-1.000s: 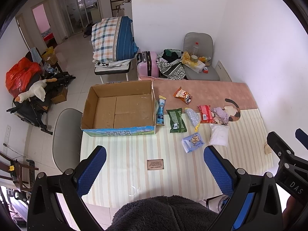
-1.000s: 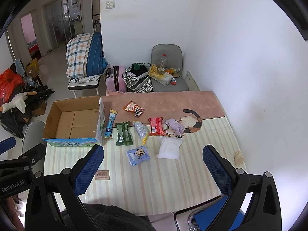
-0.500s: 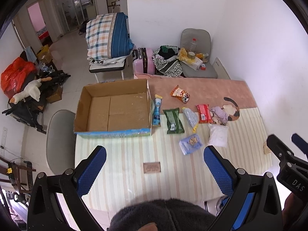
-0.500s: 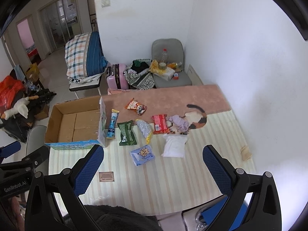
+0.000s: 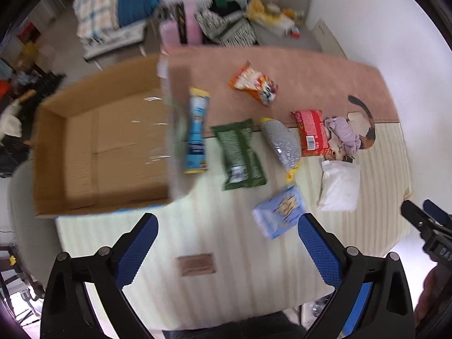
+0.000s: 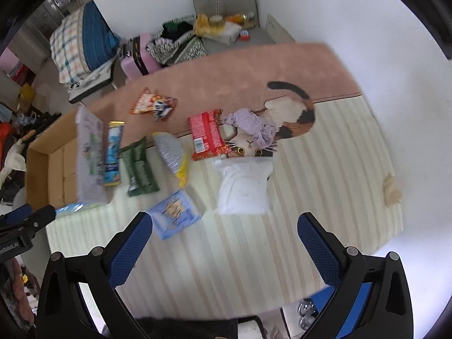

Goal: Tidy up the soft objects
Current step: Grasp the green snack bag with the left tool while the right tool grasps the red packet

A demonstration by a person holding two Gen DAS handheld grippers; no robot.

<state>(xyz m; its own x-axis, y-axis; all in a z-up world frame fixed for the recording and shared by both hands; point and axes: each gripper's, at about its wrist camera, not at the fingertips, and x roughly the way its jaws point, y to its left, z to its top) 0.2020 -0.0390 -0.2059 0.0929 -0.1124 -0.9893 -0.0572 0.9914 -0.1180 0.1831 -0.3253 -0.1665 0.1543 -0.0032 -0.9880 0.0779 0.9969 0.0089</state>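
Observation:
Several soft packets lie in a row on the table: a blue tube pack (image 5: 195, 135), a green pouch (image 5: 240, 154), a grey mesh bag (image 5: 281, 144), a red pack (image 5: 310, 132), a lilac cloth (image 5: 343, 132), a white pouch (image 5: 339, 186), a light blue tissue pack (image 5: 279, 212) and an orange snack bag (image 5: 254, 84). An open, empty cardboard box (image 5: 99, 141) stands at the left. My left gripper (image 5: 226, 248) is open above the near table edge. My right gripper (image 6: 224, 248) is open, just short of the white pouch (image 6: 243, 186) and the tissue pack (image 6: 176, 214).
A small brown label (image 5: 197, 264) lies near the front edge. The table cloth (image 6: 325, 169) shows a printed cat. A beige lump (image 6: 391, 190) lies at the far right. Beyond the table stand a grey chair (image 6: 226, 8), a pink suitcase (image 6: 138, 56) and folded bedding (image 6: 82, 39).
Both grippers have moved forward and down toward the table; the packets and box appear larger and closer. Nothing on the table has been moved. Both grippers stay open.

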